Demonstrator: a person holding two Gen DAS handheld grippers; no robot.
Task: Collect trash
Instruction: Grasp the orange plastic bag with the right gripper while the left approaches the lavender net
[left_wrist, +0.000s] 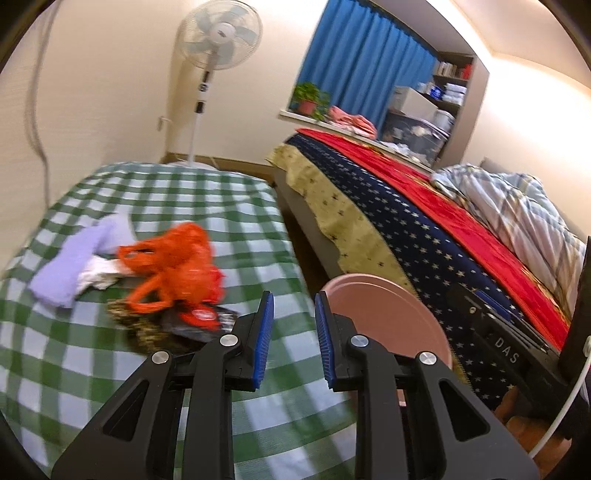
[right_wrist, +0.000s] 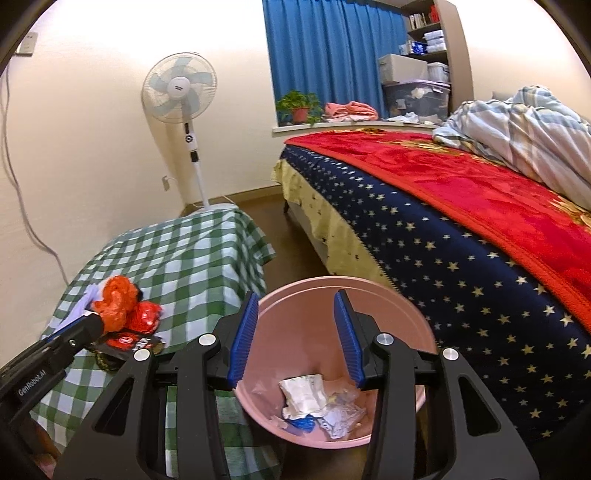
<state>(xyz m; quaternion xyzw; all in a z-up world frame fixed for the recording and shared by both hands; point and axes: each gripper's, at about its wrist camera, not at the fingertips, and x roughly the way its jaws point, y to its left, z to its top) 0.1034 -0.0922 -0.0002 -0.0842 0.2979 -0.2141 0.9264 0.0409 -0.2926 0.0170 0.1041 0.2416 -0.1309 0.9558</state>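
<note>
Now your right gripper hangs over the round pink plastic bin, its blue-padded jaws moderately apart with nothing between them. Down in the bin, at about six o'clock in the right wrist view, lie a crumpled white and silver wrapper and some blue and pale scraps.

Your left gripper is parted only narrowly and holds nothing. It points across the green-and-white checked cloth covering the low table. At ten o'clock from its fingertips sits a crumpled orange plastic bag, blurred, touching a lilac folded cloth and a white crumpled scrap. Just below the bag lies a black and red snack packet. The bin's rim shows at three o'clock of that gripper, between the table and the star-patterned navy bed.
</note>
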